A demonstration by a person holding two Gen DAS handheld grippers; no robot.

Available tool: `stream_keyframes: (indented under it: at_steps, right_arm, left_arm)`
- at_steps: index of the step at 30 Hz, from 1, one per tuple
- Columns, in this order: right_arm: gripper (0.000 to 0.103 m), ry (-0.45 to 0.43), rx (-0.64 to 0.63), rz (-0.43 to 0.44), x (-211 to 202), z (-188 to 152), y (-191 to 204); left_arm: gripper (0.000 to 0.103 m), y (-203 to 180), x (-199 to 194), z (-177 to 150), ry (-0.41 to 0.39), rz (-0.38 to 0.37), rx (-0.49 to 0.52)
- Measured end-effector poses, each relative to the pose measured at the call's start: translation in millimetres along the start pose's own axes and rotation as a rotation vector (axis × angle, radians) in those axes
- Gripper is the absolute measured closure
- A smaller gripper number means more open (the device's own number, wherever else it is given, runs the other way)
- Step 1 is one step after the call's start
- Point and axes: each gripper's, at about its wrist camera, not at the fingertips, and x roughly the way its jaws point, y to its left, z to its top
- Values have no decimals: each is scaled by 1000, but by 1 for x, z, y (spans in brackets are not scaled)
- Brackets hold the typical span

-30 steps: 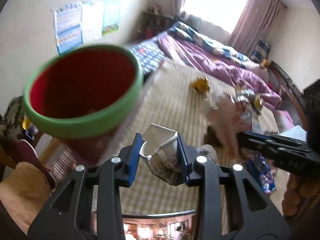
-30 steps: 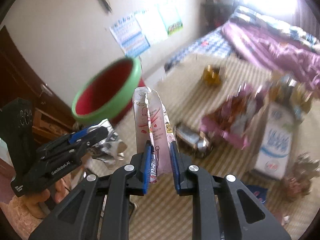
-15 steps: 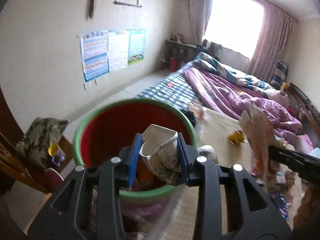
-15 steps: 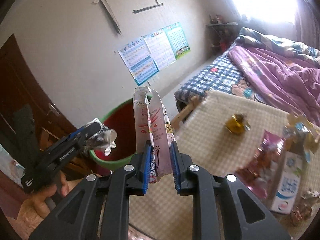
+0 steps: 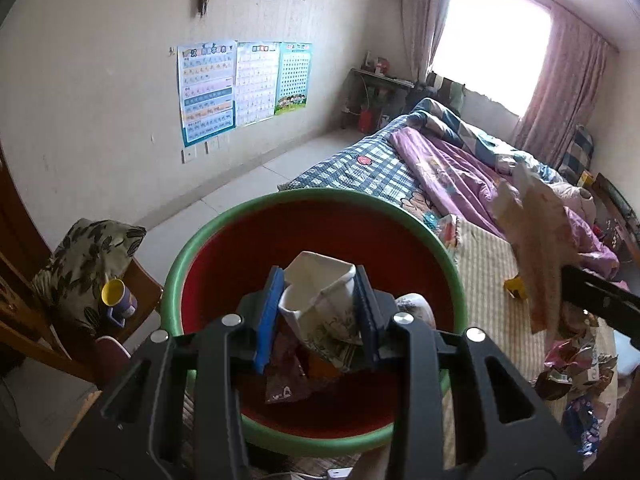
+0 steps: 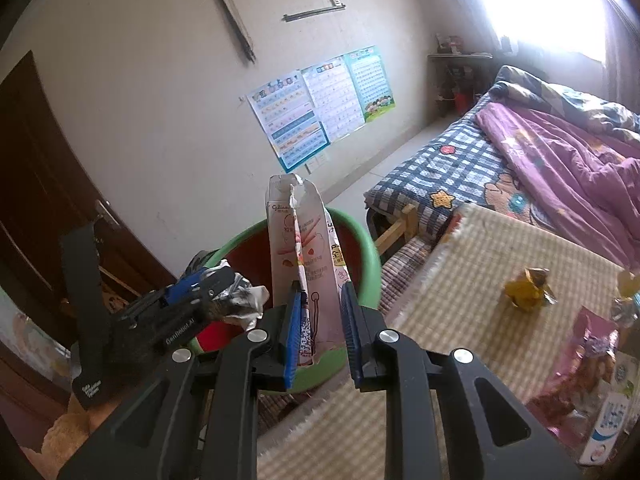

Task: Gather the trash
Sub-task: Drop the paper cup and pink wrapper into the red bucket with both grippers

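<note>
A red bin with a green rim (image 5: 400, 216) stands on the floor beside the bed; it also shows in the right wrist view (image 6: 370, 256). My left gripper (image 5: 318, 314) is shut on a crumpled white paper cup (image 5: 320, 300) and holds it over the bin's mouth, above wrappers (image 5: 286, 380) lying inside. My right gripper (image 6: 322, 328) is shut on a tall pink-and-white snack box (image 6: 302, 248), held upright near the bin's rim. The left gripper also shows in the right wrist view (image 6: 212, 292).
More trash lies on a woven mat (image 6: 480, 272) on the bed: a yellow wrapper (image 6: 526, 284), a pink bag (image 6: 584, 364), a milk carton (image 6: 610, 416). A chair with a cushion (image 5: 84, 256) and a yellow cup (image 5: 116, 298) stands left of the bin.
Both grippers swung left from over the mat toward the bin. The left gripper with the cup came over the bin's mouth; the right gripper's jaws stand slightly wider apart around the box.
</note>
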Motion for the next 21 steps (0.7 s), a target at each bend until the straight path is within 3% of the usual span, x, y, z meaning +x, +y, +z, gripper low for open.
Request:
stream_keyframes:
  at_steps: [15,17,19,21]
  right_arm:
    - [80,49,5,44,43,6,10]
    - [77,50,8,54,46,6,10]
    - [75,47,12,59,47,6,8]
    - [71,39,14,59,46,7,7]
  left_arm:
    - [69,8,19,0,78,25,-29]
    - [62,9,21,0,68,41,-38]
    - [38,11,20,-1,54,51,-54]
    - [35,13,19,-1,32,67,-62]
